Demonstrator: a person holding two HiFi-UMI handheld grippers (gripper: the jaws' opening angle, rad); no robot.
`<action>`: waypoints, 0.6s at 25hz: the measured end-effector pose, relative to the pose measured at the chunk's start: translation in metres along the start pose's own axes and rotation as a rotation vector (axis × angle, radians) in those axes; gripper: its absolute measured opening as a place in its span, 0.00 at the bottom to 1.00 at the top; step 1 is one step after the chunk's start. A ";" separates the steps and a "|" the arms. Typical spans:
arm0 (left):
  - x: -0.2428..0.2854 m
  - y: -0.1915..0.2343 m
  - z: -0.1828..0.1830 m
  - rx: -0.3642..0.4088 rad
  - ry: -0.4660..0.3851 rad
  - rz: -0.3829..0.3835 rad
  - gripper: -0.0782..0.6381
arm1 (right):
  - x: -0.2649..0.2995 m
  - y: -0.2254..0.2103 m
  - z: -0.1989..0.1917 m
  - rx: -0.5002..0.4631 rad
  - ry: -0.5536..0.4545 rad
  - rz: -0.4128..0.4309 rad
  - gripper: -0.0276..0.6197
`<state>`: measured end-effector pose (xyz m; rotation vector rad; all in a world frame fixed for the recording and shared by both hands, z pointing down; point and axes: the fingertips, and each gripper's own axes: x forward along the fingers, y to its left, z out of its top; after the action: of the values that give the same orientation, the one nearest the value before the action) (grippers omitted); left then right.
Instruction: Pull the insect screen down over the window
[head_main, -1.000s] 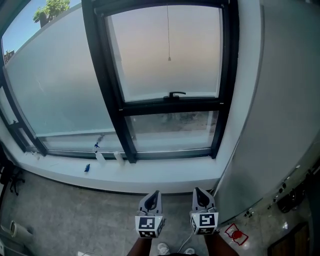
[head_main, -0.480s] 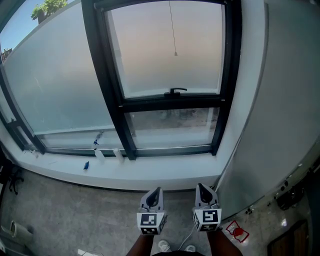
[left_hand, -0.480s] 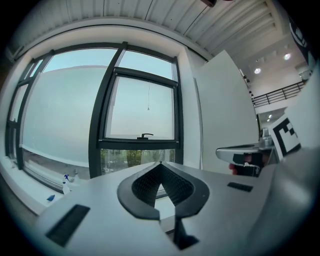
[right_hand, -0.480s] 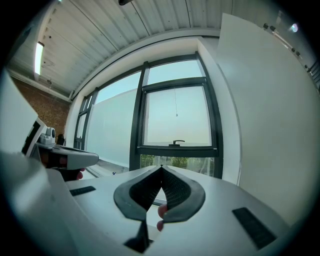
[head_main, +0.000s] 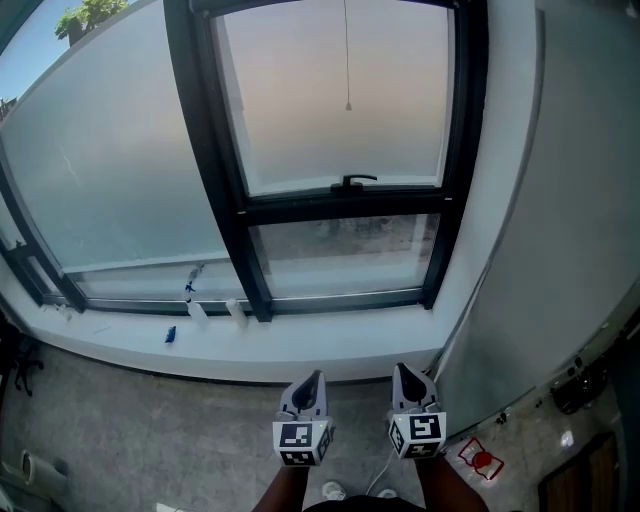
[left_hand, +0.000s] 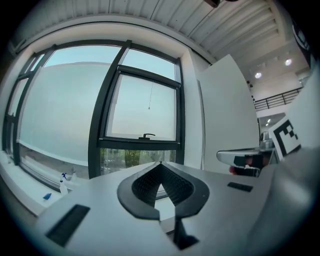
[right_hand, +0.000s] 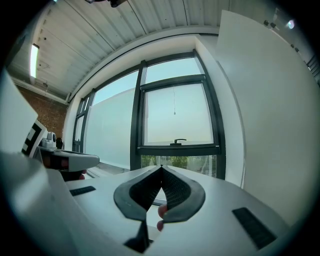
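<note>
Room: a grey concrete floor (head_main: 110, 430) runs to a white windowsill (head_main: 320, 352) under a black-framed window (head_main: 300, 120). A white wall (head_main: 560, 200) stands at the right.
Left gripper (head_main: 312, 380): nearest, low in the head view, level and aimed at the window. Its jaws are pressed together on nothing.
Right gripper (head_main: 404, 372): just beside it on the right, likewise closed and empty.
Sill clutter: a small spray bottle (head_main: 199, 310) and a blue item (head_main: 170, 333) sit left of the sash the grippers face.
Handle (head_main: 352, 182): black, on the lower bar of the frosted right-hand sash.
Pull cord (head_main: 347, 60): a thin cord hanging down the middle of that pane. Its bead ends well above the handle, far from both grippers.
Change: over the last second both grippers have crept slightly toward the sill. The cord's bead now sits a little higher in the head view. The jaws have stayed shut.
Meaning: this looks like the approach only, and no screen covers the pane yet. A gripper would have to open before taking the cord.
Hidden: the insect screen itself shows in no view and is probably rolled up at the top frame, which the head view cuts off. The cord's upper fixing is too fine to make out.
</note>
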<state>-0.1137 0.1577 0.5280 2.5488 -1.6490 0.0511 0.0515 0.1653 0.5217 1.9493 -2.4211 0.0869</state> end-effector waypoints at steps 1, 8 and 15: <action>0.001 0.004 0.003 -0.019 -0.004 -0.005 0.10 | 0.002 0.001 0.002 -0.006 -0.004 -0.001 0.05; 0.005 0.026 0.006 -0.024 0.001 -0.035 0.10 | 0.006 0.008 -0.001 -0.009 0.010 -0.049 0.05; 0.010 0.038 -0.001 -0.005 0.014 -0.038 0.10 | 0.012 0.020 -0.009 -0.032 0.029 -0.048 0.05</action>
<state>-0.1442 0.1334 0.5329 2.5689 -1.5931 0.0611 0.0292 0.1583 0.5312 1.9767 -2.3418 0.0745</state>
